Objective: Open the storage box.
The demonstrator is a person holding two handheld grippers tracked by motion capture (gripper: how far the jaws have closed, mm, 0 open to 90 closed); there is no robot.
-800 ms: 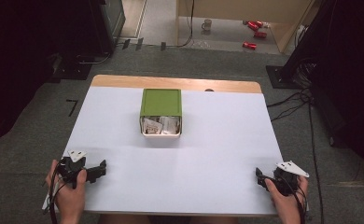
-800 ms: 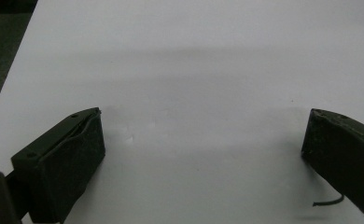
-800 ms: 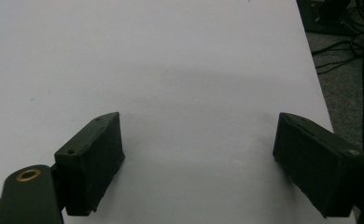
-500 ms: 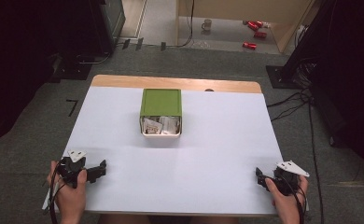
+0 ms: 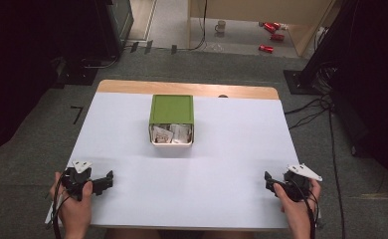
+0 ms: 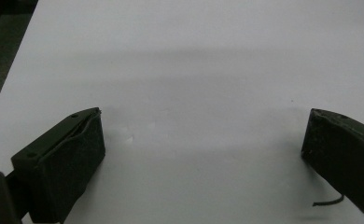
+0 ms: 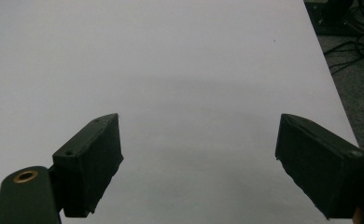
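1. The left gripper (image 5: 102,181) sits at the lower left of the high view, held in a hand (image 5: 75,209) that comes in from the bottom edge.
2. In the left gripper view, its jaws stand wide apart over the bare white table (image 6: 194,70), with nothing between them.
3. The right gripper (image 5: 270,181) sits at the lower right of the high view, held in the other hand (image 5: 296,209).
4. In the right gripper view its jaws are likewise spread, released, over the plain white surface with nothing in the gap.
5. The green box (image 5: 172,118) stands in the upper middle of the high view, toward the far edge of the table, well apart from both grippers.
6. Its green lid covers the far part; the near end is open and shows small paper packets (image 5: 172,133) inside.
7. Beyond the table, at the top of the high view, a mug (image 5: 221,26) and red cans (image 5: 271,35) lie on the floor.
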